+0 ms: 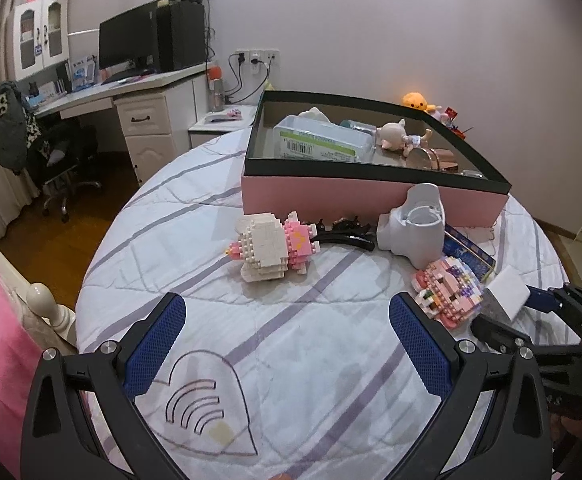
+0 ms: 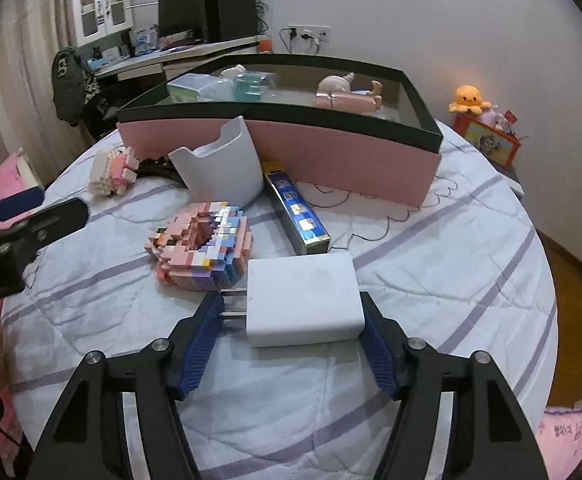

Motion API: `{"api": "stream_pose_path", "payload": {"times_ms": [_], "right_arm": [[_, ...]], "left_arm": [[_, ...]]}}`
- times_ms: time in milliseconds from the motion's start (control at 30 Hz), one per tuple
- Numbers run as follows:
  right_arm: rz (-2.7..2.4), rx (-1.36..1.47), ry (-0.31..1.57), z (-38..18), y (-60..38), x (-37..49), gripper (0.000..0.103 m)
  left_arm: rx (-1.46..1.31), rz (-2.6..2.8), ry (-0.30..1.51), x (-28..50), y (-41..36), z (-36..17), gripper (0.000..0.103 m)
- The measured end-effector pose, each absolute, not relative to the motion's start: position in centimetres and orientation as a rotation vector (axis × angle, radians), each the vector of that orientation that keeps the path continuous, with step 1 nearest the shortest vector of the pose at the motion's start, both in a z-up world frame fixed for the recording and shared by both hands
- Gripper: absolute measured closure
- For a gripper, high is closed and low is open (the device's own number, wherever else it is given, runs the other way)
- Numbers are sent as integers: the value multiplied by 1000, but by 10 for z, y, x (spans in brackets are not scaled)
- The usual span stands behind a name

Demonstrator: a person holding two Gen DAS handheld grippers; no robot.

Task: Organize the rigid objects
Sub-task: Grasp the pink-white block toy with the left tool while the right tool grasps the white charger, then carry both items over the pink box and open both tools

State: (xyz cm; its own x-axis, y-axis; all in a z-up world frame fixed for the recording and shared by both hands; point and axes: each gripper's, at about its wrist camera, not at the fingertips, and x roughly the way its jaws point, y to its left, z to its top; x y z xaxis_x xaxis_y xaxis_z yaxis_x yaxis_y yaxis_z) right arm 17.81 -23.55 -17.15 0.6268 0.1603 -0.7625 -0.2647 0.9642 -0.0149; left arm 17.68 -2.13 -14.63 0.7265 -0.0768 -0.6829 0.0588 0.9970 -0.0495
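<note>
A white charger (image 2: 305, 300) lies on the striped bedspread with its metal prongs pointing left. My right gripper (image 2: 291, 308) is shut on it: the right pad sits against its side and the left pad meets the prong tips. Just beyond it are a pink block figure (image 2: 201, 246), a long blue box (image 2: 297, 212) and a white holder (image 2: 223, 170). My left gripper (image 1: 287, 312) hangs open over bare bedspread, with a white and pink block figure (image 1: 269, 246) and a black hair clip (image 1: 347, 234) a little ahead of it.
A pink box with a black rim (image 1: 371, 196) stands at the back of the bed, holding a plastic case, a doll and other small things. A bedpost (image 1: 43, 300) rises at the left. An orange plush toy (image 2: 469, 100) sits on a red tin at the right.
</note>
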Motion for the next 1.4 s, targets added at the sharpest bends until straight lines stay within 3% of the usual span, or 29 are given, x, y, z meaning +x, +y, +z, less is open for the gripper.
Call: {"api": "stream_pose_path", "payload": {"times_ms": [533, 567, 700, 1400], "right_arm": [[249, -61, 833, -164, -257, 185, 36], [248, -58, 833, -164, -258, 186, 36], [247, -50, 831, -164, -259, 189, 36], [250, -47, 778, -139, -259, 178, 36]], "left_arm": [[-44, 15, 876, 247, -17, -167, 1], [-50, 18, 883, 250, -16, -169, 4], [-53, -10, 888, 254, -16, -171, 39], [-78, -93, 791, 212, -12, -143, 40]]}}
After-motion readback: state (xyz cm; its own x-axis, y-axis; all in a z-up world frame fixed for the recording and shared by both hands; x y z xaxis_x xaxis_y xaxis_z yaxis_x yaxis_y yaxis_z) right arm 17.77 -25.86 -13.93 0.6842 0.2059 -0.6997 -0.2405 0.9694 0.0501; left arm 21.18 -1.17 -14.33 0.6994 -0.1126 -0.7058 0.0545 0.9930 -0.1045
